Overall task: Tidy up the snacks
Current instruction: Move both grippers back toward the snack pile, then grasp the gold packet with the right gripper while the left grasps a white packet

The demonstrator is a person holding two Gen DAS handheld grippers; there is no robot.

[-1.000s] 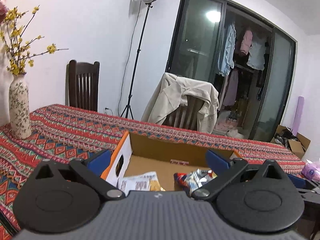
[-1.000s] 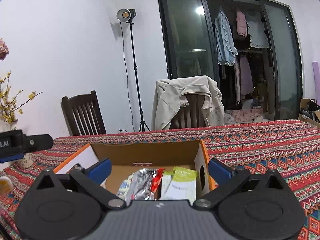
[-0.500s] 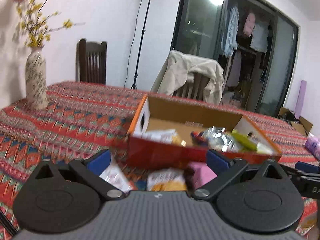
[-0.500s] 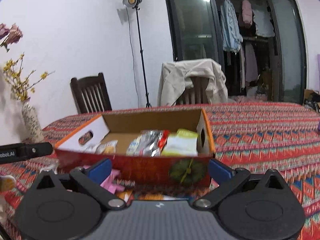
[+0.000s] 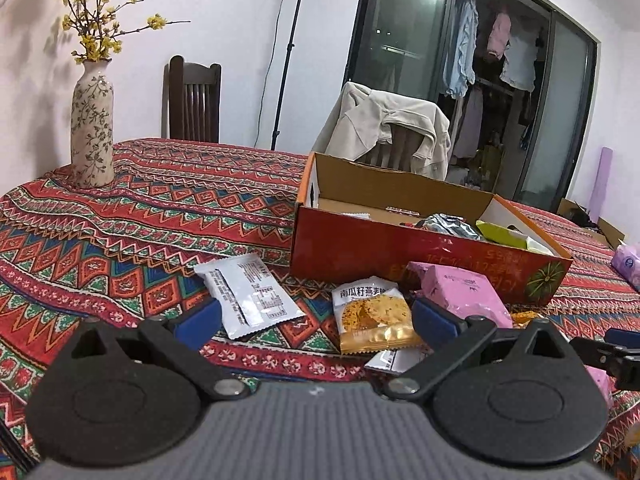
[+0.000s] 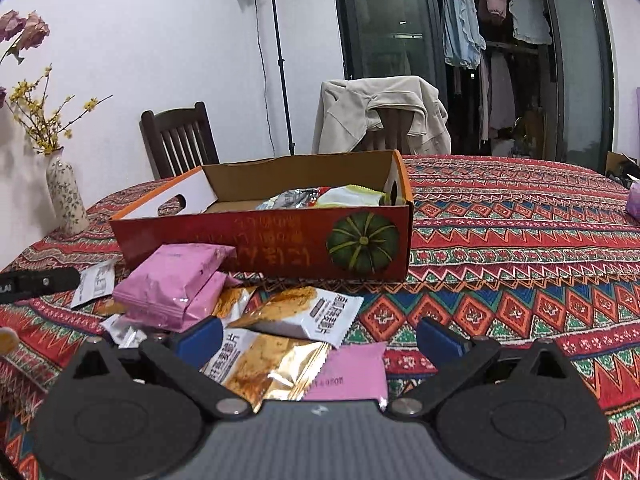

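Observation:
A red cardboard box [image 5: 420, 256] [image 6: 280, 240] with a pumpkin print stands on the patterned tablecloth and holds several snack packets. Loose packets lie in front of it: a silver-white one [image 5: 250, 294], a gold cracker one [image 5: 372, 314], a pink one [image 5: 464, 294]. In the right wrist view a pink packet [image 6: 176, 284] leans on the box, with gold-and-white cracker packets [image 6: 304, 312] [image 6: 264, 364] and a flat pink packet [image 6: 348, 372] nearer. My left gripper [image 5: 314, 320] is open above the loose packets. My right gripper [image 6: 320, 338] is open over the cracker packets, holding nothing.
A flowered vase [image 5: 92, 128] [image 6: 66, 200] with yellow blossoms stands at the table's left. Two chairs [image 5: 194, 102] [image 6: 384, 120] are behind the table, one draped with a beige jacket. A light stand [image 6: 276, 56] and open wardrobe are beyond. A pink tissue pack [image 5: 628, 260] lies far right.
Both grippers have pulled back and lowered from over the box; the loose packets in front of the box have come into view. Both stay open.

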